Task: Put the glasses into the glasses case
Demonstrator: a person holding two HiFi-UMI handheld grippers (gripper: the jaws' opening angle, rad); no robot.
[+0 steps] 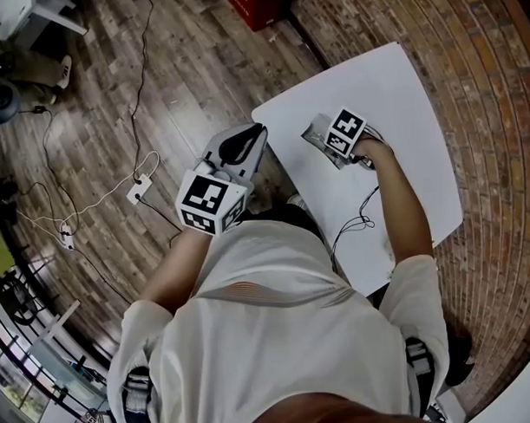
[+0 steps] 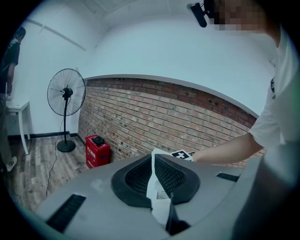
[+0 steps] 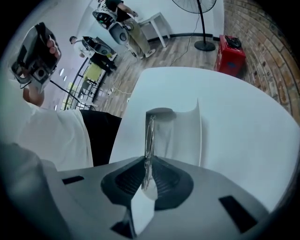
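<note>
A: Where are the glasses?

B: In the right gripper [image 3: 148,164]. Its jaws are narrow and pinched on the glasses [image 3: 150,136], which stick out edge-on toward 12 o'clock in the right gripper view.

A: Why edge-on?

B: Probably because a thin profile slides into the case [image 3: 187,136] more easily. The case lies on the table [image 3: 248,122] just ahead of the jaws, between 12 and 1 o'clock. It looks open, with its white hollow turned toward the gripper, and the gripper points steeply down at it.

A: So are they in?

B: Not yet, I think. The far end of the glasses hangs over the case's left part. I cannot tell whether it touches.

A: And the left gripper [image 2: 153,158]?

B: In the head view it is at 9 o'clock of the right one, past the table edge and over the floor [image 1: 113,99]. Its jaws are closed to a sliver with nothing between them. It looks parked clear of the case so the right hand has room, and it could steady the case later.

A: Any risk?

B: The 2 pads grip a thin frame, so it could twist or catch on the case if lowered crooked.
</note>
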